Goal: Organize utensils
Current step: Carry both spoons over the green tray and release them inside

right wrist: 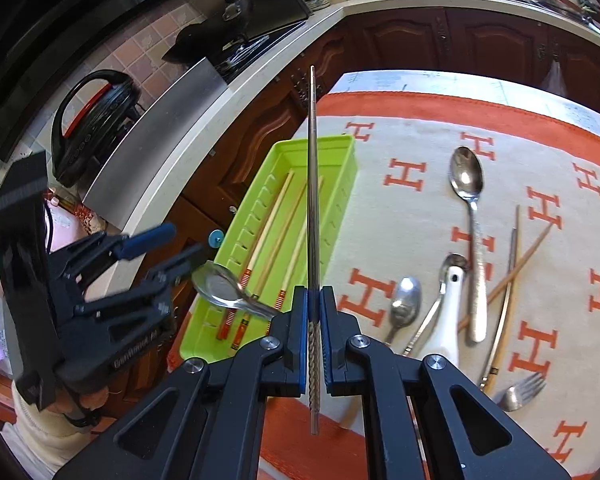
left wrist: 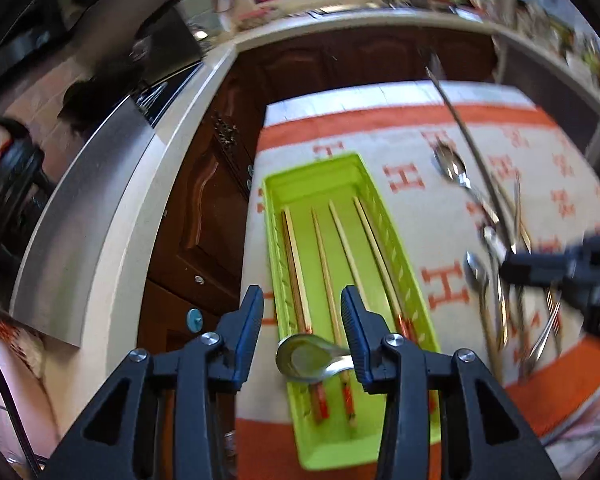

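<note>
My right hand-held gripper point(right wrist: 314, 320) pinched a steel chopstick point(right wrist: 313, 184), tip toward twelve o'clock; my left hand-held gripper point(left wrist: 302, 320) stood spread above a spoon point(left wrist: 310, 358).

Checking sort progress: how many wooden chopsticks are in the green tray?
4, side by side lengthwise in the green tray: leftmost chopstick, second, third, rightmost. A spoon overlaps their near ends; another hidden one seems unlikely.

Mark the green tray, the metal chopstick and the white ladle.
green tray point(right wrist: 350, 152), right wrist view, far rim corner.
metal chopstick point(right wrist: 313, 200), right wrist view, mid shaft above the tongs.
white ladle point(right wrist: 449, 320), right wrist view, handle.
</note>
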